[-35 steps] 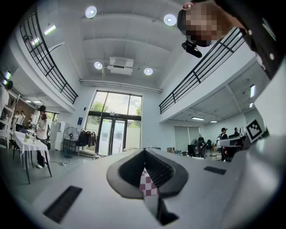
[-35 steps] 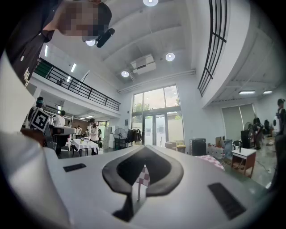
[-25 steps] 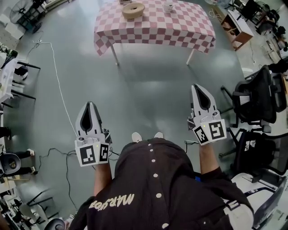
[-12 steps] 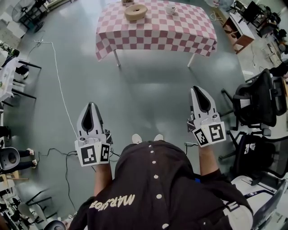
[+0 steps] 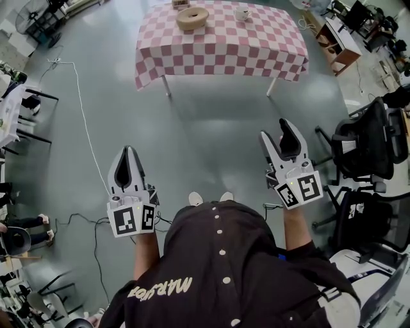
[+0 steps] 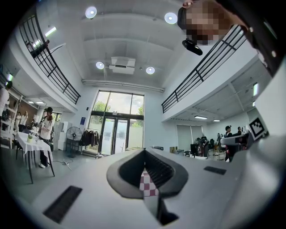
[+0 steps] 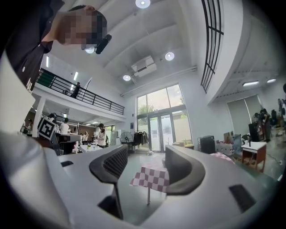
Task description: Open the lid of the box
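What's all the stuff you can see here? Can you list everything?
table: one, pink-and-white checked cloth, far end of the floor
round box: one, tan, on the table
cup: one, white, on the table, right of the box
office chairs: two, black, right side
cable: one, white, on the floor, left
shoes: two, white, between the grippers
left gripper: one, white-grey, jaws together, empty
right gripper: one, white-grey, jaws have just been opening, nothing between them

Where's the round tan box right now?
In the head view, the round tan box sits at the top, on the red-and-white checked table, left of a small white cup.
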